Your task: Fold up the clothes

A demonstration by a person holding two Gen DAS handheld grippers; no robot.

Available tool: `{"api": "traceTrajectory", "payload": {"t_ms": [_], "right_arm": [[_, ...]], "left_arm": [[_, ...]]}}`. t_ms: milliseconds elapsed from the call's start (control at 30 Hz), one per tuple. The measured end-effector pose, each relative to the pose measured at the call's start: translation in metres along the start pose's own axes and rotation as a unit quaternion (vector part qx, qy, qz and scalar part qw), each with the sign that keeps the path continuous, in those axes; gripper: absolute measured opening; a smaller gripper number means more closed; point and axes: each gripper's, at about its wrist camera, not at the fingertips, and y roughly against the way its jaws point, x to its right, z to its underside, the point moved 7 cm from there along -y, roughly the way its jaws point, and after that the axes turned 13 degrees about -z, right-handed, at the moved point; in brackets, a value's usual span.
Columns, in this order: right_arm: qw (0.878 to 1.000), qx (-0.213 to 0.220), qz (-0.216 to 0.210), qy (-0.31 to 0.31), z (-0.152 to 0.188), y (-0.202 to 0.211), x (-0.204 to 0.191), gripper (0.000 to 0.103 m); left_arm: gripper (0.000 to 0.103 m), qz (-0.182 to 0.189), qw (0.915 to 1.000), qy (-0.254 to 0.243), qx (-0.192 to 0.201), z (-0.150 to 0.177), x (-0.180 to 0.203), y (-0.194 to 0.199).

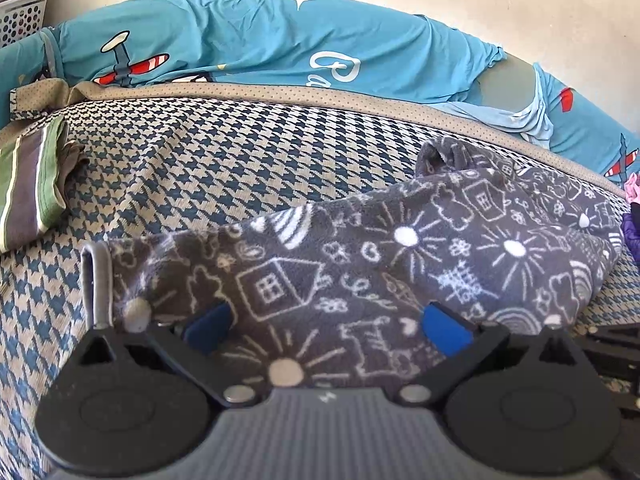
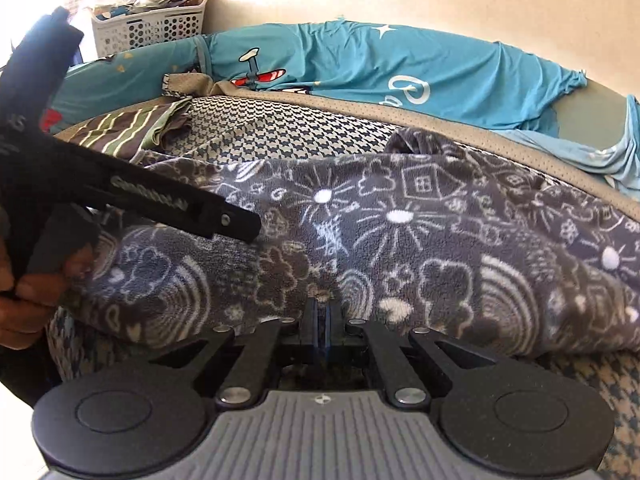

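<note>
1. Grey fleece garment point(image 1: 400, 248) with white doodles of houses, suns and rainbows lies bunched across a blue-and-cream houndstooth cover point(image 1: 200, 152) – looks like a bed or sofa, can't tell which
2. Left hand-held gripper point(image 1: 326, 326) is released, its blue pads point(image 1: 446, 330) spread wide with the fleece lying between them – the fingers aren't closed on anything
3. Right hand-held gripper point(image 2: 322, 334) is clenched, pads pressed together right at the near edge of the garment point(image 2: 400, 240); it seems to pinch a bit of the fleece edge
4. In the right wrist view the left gripper's black body point(image 2: 132, 196) reaches in over the left end of the fleece, with a person's hand point(image 2: 24, 300) wrapped around its handle
5. Striped green and brown folded cloth point(image 1: 32, 184) sits at the far left on the cover, apart from the fleece
6. Turquoise bedding with a plane print point(image 1: 260, 40) runs along the wall behind, and a white perforated basket point(image 2: 148, 26) stands in the far left corner
</note>
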Motion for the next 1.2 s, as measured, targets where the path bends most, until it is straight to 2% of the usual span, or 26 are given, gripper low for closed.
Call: {"api": "traceTrajectory", "payload": {"t_ms": [200, 267, 467, 700, 1033, 1200], "right_arm": [[1.0, 0.01, 0.006, -0.02, 0.005, -0.001, 0.002, 0.0], [1.0, 0.011, 0.014, -0.009, 0.006, -0.001, -0.001, 0.0], [0.999, 0.031, 0.022, -0.017, 0.001, 0.013, -0.008, 0.001], [0.999, 0.021, 0.034, -0.017, 0.009, 0.022, -0.019, 0.001], [0.999, 0.01, 0.051, 0.005, 0.015, 0.014, -0.023, 0.001], [0.998, 0.021, 0.046, -0.028, 0.011, 0.024, -0.025, 0.002]], "left_arm": [[0.103, 0.012, 0.9999, 0.011, 0.001, 0.003, -0.007, 0.01], [0.103, 0.015, 0.9998, 0.014, 0.001, 0.005, -0.01, 0.013], [0.103, 0.016, 0.9995, 0.025, 0.007, 0.009, -0.022, 0.027], [0.103, 0.02, 0.9987, 0.046, 0.01, 0.013, -0.043, 0.04], [0.103, 0.023, 0.9983, 0.053, 0.004, 0.019, -0.059, 0.043], [0.103, 0.034, 0.9979, 0.056, -0.004, 0.021, -0.063, 0.041]]}}
